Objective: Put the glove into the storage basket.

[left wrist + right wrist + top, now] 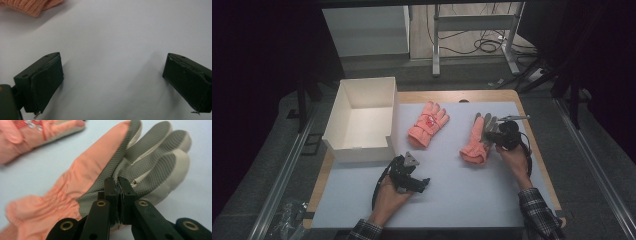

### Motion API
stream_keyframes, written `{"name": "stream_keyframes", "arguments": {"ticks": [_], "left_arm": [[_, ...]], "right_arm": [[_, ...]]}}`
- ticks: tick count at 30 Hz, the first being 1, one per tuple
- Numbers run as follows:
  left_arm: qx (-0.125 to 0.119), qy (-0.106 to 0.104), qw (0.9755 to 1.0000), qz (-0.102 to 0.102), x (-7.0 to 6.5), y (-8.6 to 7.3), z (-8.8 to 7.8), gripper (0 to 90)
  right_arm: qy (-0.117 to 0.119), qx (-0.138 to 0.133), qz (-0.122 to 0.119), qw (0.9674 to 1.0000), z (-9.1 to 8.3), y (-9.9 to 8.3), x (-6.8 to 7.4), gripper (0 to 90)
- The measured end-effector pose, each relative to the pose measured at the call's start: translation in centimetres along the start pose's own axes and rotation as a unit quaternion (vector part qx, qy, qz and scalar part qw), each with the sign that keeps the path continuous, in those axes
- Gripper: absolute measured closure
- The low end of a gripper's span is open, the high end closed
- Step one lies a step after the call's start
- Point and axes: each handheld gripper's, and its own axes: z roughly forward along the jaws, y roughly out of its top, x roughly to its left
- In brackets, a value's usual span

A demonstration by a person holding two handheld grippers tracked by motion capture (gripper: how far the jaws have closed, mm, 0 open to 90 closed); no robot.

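Glove (82,182) on the right side of my white mat (452,185), palm up, grey gripping surface showing: my right gripper (118,185) has its jaws pinched tight on the palm fabric. A second pink glove (428,124) lies near the white box (343,112); its printed marks are too blurred to read. My left gripper (112,80) rests spread wide, grasping nothing.
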Motion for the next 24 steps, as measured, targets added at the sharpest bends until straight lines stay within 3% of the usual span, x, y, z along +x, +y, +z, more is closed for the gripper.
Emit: {"name": "stream_keyframes", "arguments": {"ticks": [9,11,16,20,22,24], "left_arm": [[0.002,0.000,1.0000,0.002,0.0,0.0,0.0,3.2],[0.002,0.000,1.0000,0.002,0.0,0.0,0.0,3.2],[0.002,0.000,1.0000,0.002,0.0,0.0,0.0,3.2],[0.000,0.000,1.0000,0.001,0.0,0.0,0.0,3.2],[-0.001,0.000,1.0000,0.000,0.0,0.0,0.0,3.2],[0.000,0.001,1.0000,0.002,0.0,0.0,0.0,3.2]], "right_arm": [[0.034,-0.017,0.002,0.9993,-2.1,0.0,1.1,86.6],[0.051,-0.024,0.003,0.9984,-2.9,0.1,1.6,86.5],[0.070,-0.023,-0.010,0.9973,-4.1,0.0,2.9,86.5],[0.092,-0.023,-0.020,0.9952,-5.0,-0.4,4.2,86.4],[0.120,-0.016,-0.020,0.9925,-5.5,-1.0,5.4,86.4],[0.131,-0.011,-0.022,0.9910,-5.7,-1.4,6.0,86.4]]}}
